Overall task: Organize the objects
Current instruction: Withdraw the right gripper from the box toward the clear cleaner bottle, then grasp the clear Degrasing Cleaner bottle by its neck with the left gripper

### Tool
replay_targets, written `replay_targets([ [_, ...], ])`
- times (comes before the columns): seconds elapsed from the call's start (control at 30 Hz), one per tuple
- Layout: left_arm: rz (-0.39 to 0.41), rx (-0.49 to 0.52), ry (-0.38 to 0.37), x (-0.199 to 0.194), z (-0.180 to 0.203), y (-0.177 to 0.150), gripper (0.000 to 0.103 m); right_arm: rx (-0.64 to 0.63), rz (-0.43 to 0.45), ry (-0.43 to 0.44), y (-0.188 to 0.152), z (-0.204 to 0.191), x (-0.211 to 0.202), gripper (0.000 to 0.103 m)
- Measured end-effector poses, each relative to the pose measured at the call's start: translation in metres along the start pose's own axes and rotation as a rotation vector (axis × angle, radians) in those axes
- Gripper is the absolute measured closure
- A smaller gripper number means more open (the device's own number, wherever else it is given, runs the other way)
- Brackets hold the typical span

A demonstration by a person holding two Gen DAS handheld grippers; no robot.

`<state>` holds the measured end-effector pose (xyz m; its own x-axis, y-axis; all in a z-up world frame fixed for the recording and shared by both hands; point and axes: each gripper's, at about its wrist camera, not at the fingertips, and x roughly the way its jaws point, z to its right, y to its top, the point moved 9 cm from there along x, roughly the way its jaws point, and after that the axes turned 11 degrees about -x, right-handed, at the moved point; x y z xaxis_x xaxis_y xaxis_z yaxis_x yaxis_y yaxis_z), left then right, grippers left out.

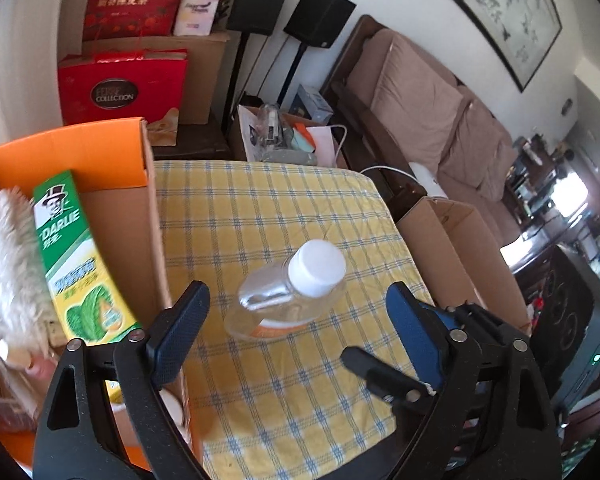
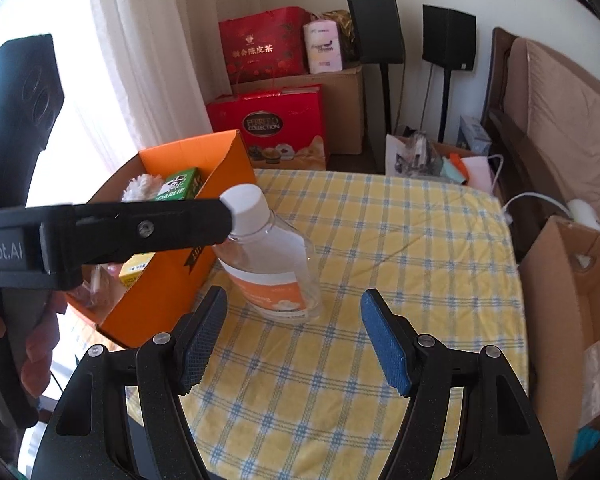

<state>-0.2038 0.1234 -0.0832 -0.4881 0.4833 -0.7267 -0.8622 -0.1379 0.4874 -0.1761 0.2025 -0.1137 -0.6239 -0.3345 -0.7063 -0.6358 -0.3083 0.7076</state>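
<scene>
Left wrist view: both grippers gape wide, left gripper (image 1: 296,308) and right gripper (image 2: 294,336), holding nothing. Clear bottle (image 1: 288,292) stands on the checked tablecloth (image 1: 260,208) — toothpaste carton (image 1: 80,256) and brush (image 1: 12,264) already boxed (image 1: 152,208).

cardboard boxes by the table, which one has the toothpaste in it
The orange-lined box at the table's left edge. It holds the green Darlie toothpaste carton and a white fluffy brush. The plain brown box on the right shows no toothpaste.
</scene>
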Motion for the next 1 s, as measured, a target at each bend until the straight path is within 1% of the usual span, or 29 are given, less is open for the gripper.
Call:
replay_targets([
  [0.1, -0.010, 0.013, 0.008, 0.009, 0.003, 0.003, 0.023, 0.004, -0.006, 0.024, -0.003, 0.004, 0.011, 0.032],
  [0.17, -0.009, 0.022, 0.018, 0.014, 0.005, 0.005, 0.031, -0.005, -0.011, 0.027, -0.006, 0.006, 0.018, 0.032],
  [0.2, -0.009, 0.025, 0.022, 0.017, 0.006, 0.006, 0.032, -0.005, -0.010, 0.029, -0.007, 0.007, 0.021, 0.032],
  [0.27, -0.015, 0.033, 0.033, 0.023, 0.007, 0.006, 0.040, 0.009, -0.007, 0.044, -0.009, 0.009, 0.025, 0.032],
  [0.37, -0.008, 0.056, 0.061, 0.029, 0.008, 0.007, 0.050, 0.026, 0.010, 0.062, -0.010, 0.012, 0.028, 0.032],
  [0.5, -0.002, 0.063, 0.062, 0.033, 0.012, 0.009, 0.054, 0.016, 0.035, 0.077, -0.006, 0.010, 0.031, 0.032],
  [0.57, 0.001, 0.070, 0.064, 0.034, 0.014, 0.011, 0.062, 0.008, 0.054, 0.088, -0.002, 0.009, 0.032, 0.032],
  [0.63, 0.010, 0.085, 0.074, 0.035, 0.015, 0.013, 0.066, 0.000, 0.072, 0.113, 0.001, 0.008, 0.034, 0.031],
  [0.73, 0.026, 0.099, 0.076, 0.036, 0.016, 0.018, 0.070, -0.019, 0.098, 0.142, 0.006, 0.006, 0.038, 0.028],
  [0.83, 0.025, 0.113, 0.062, 0.036, 0.019, 0.020, 0.072, -0.032, 0.111, 0.186, 0.008, 0.003, 0.042, 0.026],
  [0.93, 0.019, 0.116, 0.049, 0.037, 0.020, 0.020, 0.072, -0.039, 0.127, 0.248, 0.011, -0.002, 0.044, 0.026],
  [1.0, 0.014, 0.122, 0.039, 0.037, 0.021, 0.020, 0.072, -0.048, 0.135, 0.258, 0.011, -0.004, 0.045, 0.026],
])
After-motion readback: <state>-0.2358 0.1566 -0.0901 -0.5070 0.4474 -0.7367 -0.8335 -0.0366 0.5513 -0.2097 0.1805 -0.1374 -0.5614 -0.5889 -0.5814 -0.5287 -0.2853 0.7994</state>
